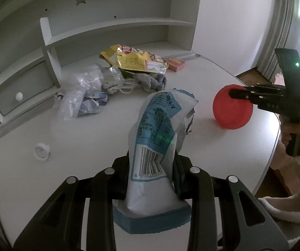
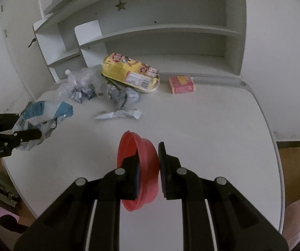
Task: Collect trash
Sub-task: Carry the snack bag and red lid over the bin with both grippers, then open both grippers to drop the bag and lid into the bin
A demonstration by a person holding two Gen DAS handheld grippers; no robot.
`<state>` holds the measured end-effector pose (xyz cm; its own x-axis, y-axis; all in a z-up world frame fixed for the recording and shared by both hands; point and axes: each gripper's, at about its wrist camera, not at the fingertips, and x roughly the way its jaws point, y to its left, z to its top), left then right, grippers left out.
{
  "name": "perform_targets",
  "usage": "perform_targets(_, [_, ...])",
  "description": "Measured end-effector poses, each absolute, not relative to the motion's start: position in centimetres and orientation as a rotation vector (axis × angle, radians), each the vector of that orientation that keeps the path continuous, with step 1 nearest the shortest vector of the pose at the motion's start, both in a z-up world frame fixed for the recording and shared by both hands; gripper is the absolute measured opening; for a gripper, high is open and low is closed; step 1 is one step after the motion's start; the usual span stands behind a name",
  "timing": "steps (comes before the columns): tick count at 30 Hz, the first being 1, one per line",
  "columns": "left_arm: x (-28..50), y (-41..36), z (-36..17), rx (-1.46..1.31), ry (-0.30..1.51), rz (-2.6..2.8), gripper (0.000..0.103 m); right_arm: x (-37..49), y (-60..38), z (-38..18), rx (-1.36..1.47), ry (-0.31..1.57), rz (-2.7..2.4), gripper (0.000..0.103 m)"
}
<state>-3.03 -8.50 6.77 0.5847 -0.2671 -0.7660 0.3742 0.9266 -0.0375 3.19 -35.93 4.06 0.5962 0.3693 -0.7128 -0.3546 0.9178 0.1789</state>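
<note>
White desk (image 1: 99,138) below: left tool (image 1: 153,167) clamps blue-white wrapper (image 1: 158,125); right tool (image 2: 150,167) pinches red lid (image 2: 143,167).

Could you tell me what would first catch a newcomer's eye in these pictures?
The red lid held on edge in the right gripper above the table stands out most. Next comes the blue-and-white wrapper clamped upright in the left gripper, then the yellow bag atop the litter by the shelves.

One blue-and-white foil snack bag (image 1: 158,138); one red round plastic lid (image 2: 138,171); one yellow crinkled snack bag (image 2: 129,72); one small pink-and-yellow cardboard box (image 2: 181,84); one white plastic bottle cap (image 1: 42,151); one flat silver torn wrapper (image 2: 118,114); one clear crumpled plastic bag (image 1: 81,92); one grey crumpled cloth (image 1: 150,80)
</note>
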Motion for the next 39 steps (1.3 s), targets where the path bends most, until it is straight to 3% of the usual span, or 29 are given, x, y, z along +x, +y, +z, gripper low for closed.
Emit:
perform_targets(7, [-3.6,-14.2,7.6,0.168,0.847,-0.473,0.031,-0.5,-41.9,7.2,0.099,0.738,0.345,0.015])
perform_targets(12, [-5.4,-26.5,8.9,0.258,0.796,-0.734,0.031,-8.0,-51.7,10.0,0.112,0.672,0.131,0.015])
perform_targets(16, [-8.7,-37.4,7.3,0.369,0.809,-0.958,0.031,-14.1,-60.8,8.8,0.166,0.713,-0.085,0.015])
perform_targets(22, [-13.2,-50.8,-1.4,0.464,0.998,-1.202,0.031,-19.9,-71.0,-2.1,0.328,0.957,-0.277,0.015])
perform_targets(29, [-9.4,-57.1,-21.0,0.588,1.360,-0.943,0.031,-18.2,-74.8,-20.4,0.572,1.273,-0.291,0.015])
perform_targets(35, [-6.9,-57.0,-24.8,0.561,1.426,-0.844,0.031,-17.2,-74.6,-26.4,0.644,1.371,-0.282,0.016])
perform_targets(37, [-6.7,-57.1,-24.5,0.537,1.406,-0.845,0.039,-17.5,-75.1,-26.2,0.669,1.352,-0.279,0.016])
perform_targets(38, [-6.2,-57.0,-24.1,0.520,1.389,-0.837,0.056,-17.4,-75.1,-26.1,0.681,1.344,-0.273,0.017])
perform_targets(39, [-6.1,-56.9,-23.8,0.499,1.377,-0.840,0.071,-17.4,-75.3,-26.1,0.688,1.347,-0.269,0.033])
